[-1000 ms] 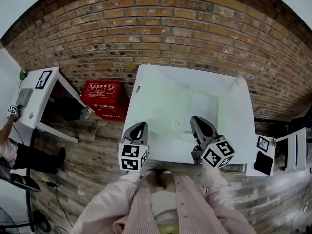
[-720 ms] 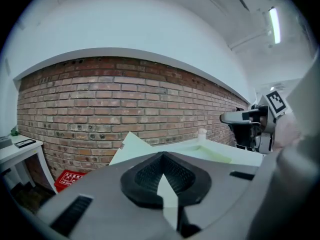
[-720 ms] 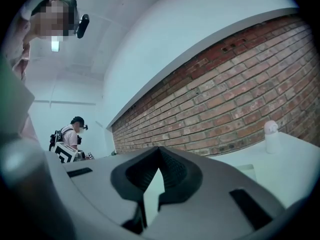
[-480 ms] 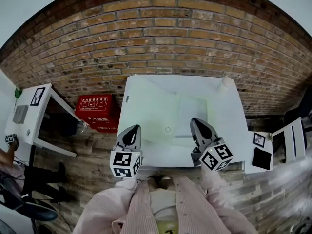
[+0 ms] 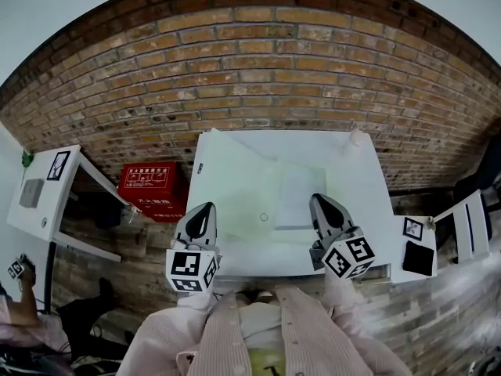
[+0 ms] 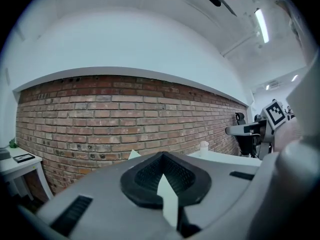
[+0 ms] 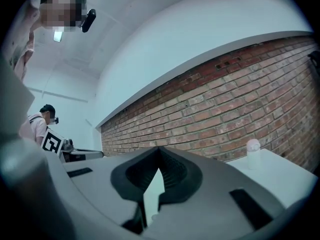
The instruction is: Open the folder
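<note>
Since a second ago the left tongs (image 5: pixel 203 210) have drifted out to the left, toward the front edge of the surface (image 5: pixel 235 155), while the right tongs (image 5: pixel 321 202) sit in much the same spot. Both pairs are pressed together, with nothing between them. The folder (image 5: pixel 301 190) lies flat and closed, right of centre, just ahead of the right tongs (the left pair is well apart from it). To open it cleanly, the right pair probably needs to spread, dip to a free edge and pinch only the top cover, while the left steadies the back.
</note>
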A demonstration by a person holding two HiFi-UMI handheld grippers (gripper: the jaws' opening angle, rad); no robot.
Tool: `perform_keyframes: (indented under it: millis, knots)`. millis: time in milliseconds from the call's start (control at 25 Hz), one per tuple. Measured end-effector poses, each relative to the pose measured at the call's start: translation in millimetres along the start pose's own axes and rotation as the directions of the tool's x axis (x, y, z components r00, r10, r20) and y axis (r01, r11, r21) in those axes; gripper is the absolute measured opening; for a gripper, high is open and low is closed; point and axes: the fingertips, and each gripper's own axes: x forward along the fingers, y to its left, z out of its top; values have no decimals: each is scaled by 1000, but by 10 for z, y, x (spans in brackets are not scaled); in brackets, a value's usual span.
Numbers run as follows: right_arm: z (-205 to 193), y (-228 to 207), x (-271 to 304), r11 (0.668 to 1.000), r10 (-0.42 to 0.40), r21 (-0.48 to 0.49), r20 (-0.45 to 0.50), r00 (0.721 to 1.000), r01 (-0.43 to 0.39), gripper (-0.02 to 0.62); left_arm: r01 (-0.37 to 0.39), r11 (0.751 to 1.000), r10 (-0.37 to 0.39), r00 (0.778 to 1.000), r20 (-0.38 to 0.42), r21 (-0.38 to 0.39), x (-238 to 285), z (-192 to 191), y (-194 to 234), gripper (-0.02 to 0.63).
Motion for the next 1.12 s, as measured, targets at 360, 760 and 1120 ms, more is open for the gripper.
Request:
perform_keyframes:
  millis: [360, 760, 1120]
  knots:
    - [-27, -102, -10, 1000, -1, -4, -6, 1000, 1, 4, -33, 999, 33, 999, 14, 9, 22, 14, 32, -6]
    - [-16, -185, -39, 1000, -27, -5, -1, 1000, 27, 3, -37, 999, 37, 999, -2, 11, 26, -26, 8, -6]
    - [-5, -201, -90, 999, -39, -1, 1, 999, 39, 3, -40, 999, 40, 999, -8, 13, 9, -44, -18, -6]
